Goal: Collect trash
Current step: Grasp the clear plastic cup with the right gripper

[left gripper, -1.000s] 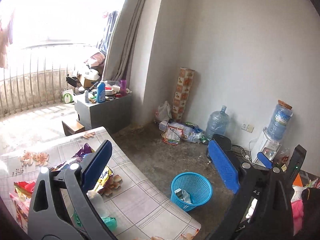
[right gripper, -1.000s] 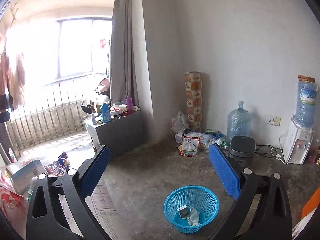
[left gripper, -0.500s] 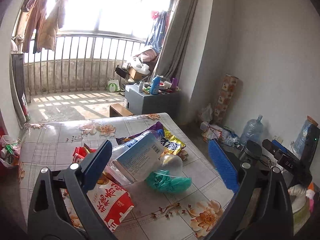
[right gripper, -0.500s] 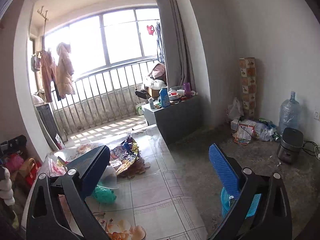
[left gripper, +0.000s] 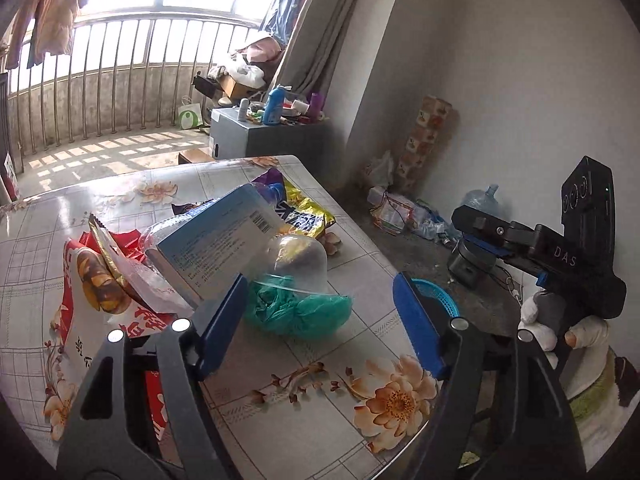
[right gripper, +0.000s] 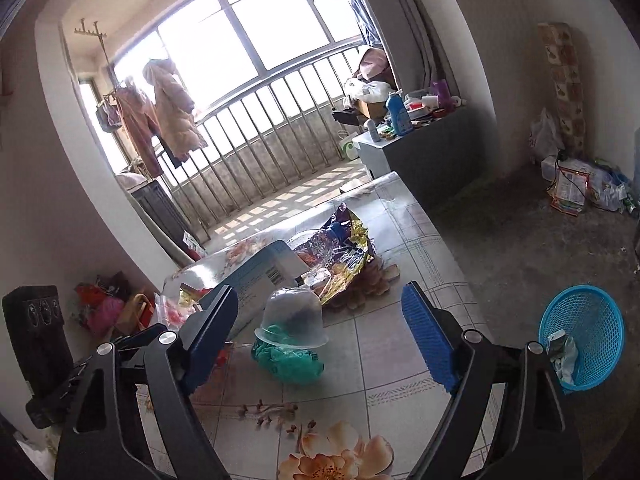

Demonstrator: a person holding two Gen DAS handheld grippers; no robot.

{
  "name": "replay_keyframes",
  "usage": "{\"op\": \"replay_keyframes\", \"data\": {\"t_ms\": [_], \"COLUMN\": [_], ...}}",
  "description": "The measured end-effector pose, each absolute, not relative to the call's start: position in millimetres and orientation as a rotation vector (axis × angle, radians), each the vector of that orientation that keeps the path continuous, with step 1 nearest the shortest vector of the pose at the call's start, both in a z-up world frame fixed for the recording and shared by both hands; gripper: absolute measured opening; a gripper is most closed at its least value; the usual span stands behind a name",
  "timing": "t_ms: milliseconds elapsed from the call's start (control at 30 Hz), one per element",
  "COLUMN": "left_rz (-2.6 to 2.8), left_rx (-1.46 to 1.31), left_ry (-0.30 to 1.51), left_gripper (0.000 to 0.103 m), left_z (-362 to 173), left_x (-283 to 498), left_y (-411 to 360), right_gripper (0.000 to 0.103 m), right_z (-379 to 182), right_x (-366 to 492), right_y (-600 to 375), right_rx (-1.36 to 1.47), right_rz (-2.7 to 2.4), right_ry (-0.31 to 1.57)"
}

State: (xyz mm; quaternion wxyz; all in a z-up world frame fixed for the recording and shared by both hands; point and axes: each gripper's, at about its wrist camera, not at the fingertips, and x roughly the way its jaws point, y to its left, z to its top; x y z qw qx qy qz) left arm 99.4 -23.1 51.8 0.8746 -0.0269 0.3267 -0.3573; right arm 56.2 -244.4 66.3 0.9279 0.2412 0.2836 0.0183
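A pile of trash lies on the flowered table: a clear plastic cup over a crumpled green bag, a light blue box, a red and white snack bag and a yellow wrapper. My left gripper is open, just in front of the green bag. My right gripper is open, with the cup and green bag between its fingers' line of sight. The blue basket stands on the floor at the right, holding some trash.
The right gripper's body shows in the left wrist view, right of the table. A grey cabinet with bottles stands by the balcony railing. Bags and a water bottle lie along the far wall.
Both grippers swung left from the floor and basket toward the table, and now sit lower and closer to the trash pile. Both stayed open.
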Motion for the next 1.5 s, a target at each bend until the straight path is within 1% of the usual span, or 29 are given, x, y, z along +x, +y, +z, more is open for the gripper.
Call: {"op": "replay_keyframes", "data": {"t_ms": [33, 100, 167, 267, 433, 667, 700, 733, 767, 1033, 1333, 1500], "left_rz": [-0.749, -0.751, -0.742, -0.722, -0.690, -0.645, -0.647, -0.647, -0.652, -0.686, -0.825, -0.881], "left_rx": [-0.061, -0.067, -0.077, -0.098, -0.119, -0.144, -0.150, -0.157, -0.168, -0.182, -0.076, -0.021], "left_ry": [0.707, 0.760, 0.816, 0.893, 0.990, 1.031, 1.033, 1.036, 1.036, 1.031, 1.043, 1.032], "left_gripper": [0.064, 0.056, 0.050, 0.046, 0.046, 0.048, 0.048, 0.048, 0.048, 0.048, 0.048, 0.048], "left_z": [46, 33, 21, 5, -19, -35, -36, -38, -40, -42, -34, -26], "left_x": [103, 109, 117, 127, 139, 152, 155, 156, 158, 154, 117, 92], "left_y": [-27, -35, -42, -48, -54, -53, -54, -53, -53, -48, -53, -56], "right_gripper": [0.082, 0.082, 0.082, 0.082, 0.082, 0.082, 0.080, 0.074, 0.071, 0.070, 0.070, 0.070], "right_z": [62, 52, 40, 19, -16, -52, -56, -60, -64, -74, -74, -66], "right_x": [65, 85, 104, 134, 175, 202, 203, 203, 202, 176, 117, 89], "right_y": [-244, -244, -243, -245, -247, -235, -233, -231, -229, -236, -244, -250], "right_rx": [0.510, 0.541, 0.573, 0.616, 0.724, 0.831, 0.843, 0.854, 0.872, 0.989, 1.089, 1.099], "right_rz": [0.062, 0.124, 0.162, 0.209, 0.305, 0.418, 0.432, 0.445, 0.460, 0.468, 0.418, 0.380], "right_ry": [0.604, 0.652, 0.694, 0.752, 0.834, 0.919, 0.925, 0.933, 0.938, 0.919, 0.874, 0.854]}}
